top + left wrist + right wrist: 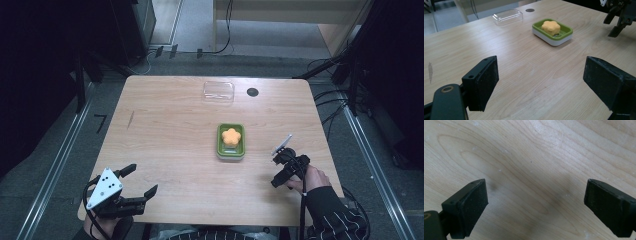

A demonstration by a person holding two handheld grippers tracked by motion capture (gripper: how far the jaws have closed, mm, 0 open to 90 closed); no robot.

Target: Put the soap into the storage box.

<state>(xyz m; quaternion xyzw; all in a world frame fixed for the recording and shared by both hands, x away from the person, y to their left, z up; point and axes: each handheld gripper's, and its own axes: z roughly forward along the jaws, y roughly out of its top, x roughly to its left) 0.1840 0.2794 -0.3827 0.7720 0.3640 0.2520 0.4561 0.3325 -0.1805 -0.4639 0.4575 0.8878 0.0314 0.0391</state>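
We see both jaws released: right hand-held gripper [280, 167] over bare bench [165, 130] beside the soap dish [230, 142] holding orange soap [231, 136]; left hand-held gripper [140, 181] empty near the front edge.

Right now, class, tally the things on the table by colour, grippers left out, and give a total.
Orange: 1, soap
Green: 1, dish
Clear: 1, lid
Black: 1, round spot
Total: 4

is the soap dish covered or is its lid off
Lid off. The green soap dish sits uncovered with the orange soap showing, and the clear lid lies apart from it, farther back on the table.
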